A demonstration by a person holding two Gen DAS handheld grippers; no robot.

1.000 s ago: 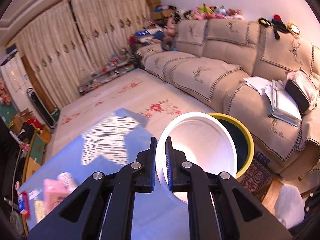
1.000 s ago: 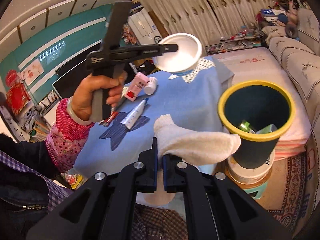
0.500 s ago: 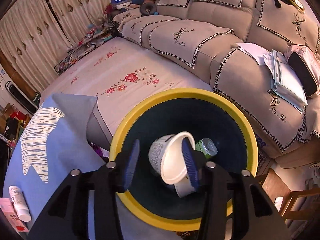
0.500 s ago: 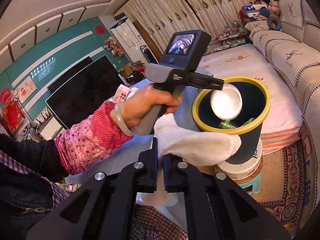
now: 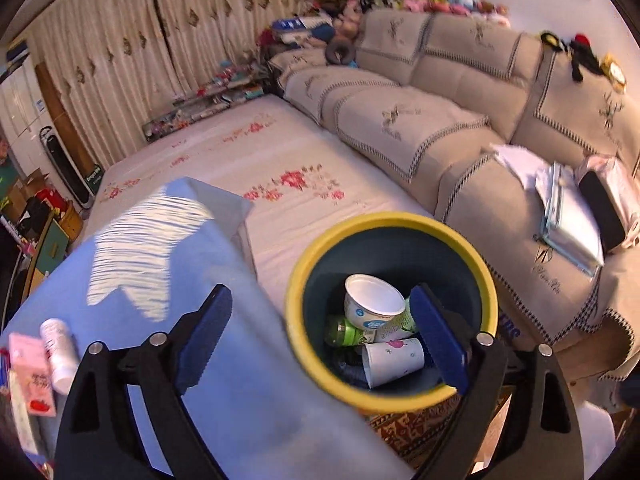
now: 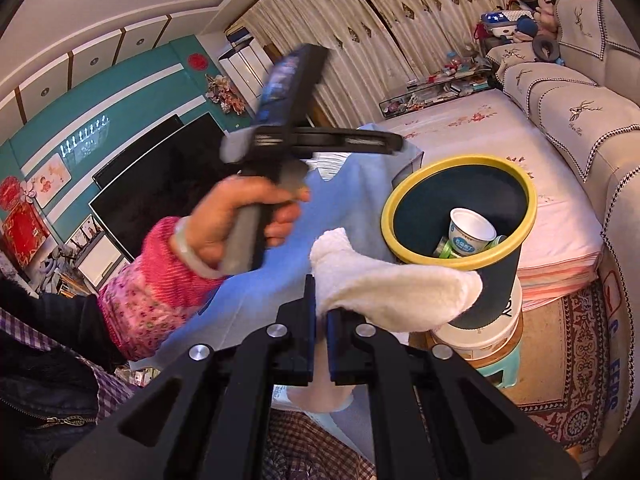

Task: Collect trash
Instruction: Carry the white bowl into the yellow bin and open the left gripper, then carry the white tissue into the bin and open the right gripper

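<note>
The beige sofa [image 5: 460, 128] fills the left wrist view from twelve to three o'clock, with the floral bed [image 5: 280, 168] at its foot. The blue-clothed desk [image 5: 240, 400] spreads from nine to six o'clock. Just beside its edge stands the yellow-rimmed bin [image 5: 304, 264], its mouth facing up.

Inside the bin lies the white yogurt cup [image 5: 374, 300], tilted, its long axis leaning so the open mouth points up toward twelve o'clock; a second ago it was pinched in the left claw above the desk, and half a second ago it was dropping between the parting fingers. Below it a paper cup [image 5: 394, 362] lies on its side, mouth toward eight o'clock, beside a green can [image 5: 344, 330].

The left claw [image 5: 320, 344] is opening, spread wide with nothing between its jaws. The right claw [image 6: 320, 324] is pressed together on a white sock [image 6: 396, 292], whose long axis runs toward three o'clock, as before.

At eight o'clock on the desk sit a white bottle [image 5: 58, 354] and a pink carton [image 5: 32, 376].
</note>
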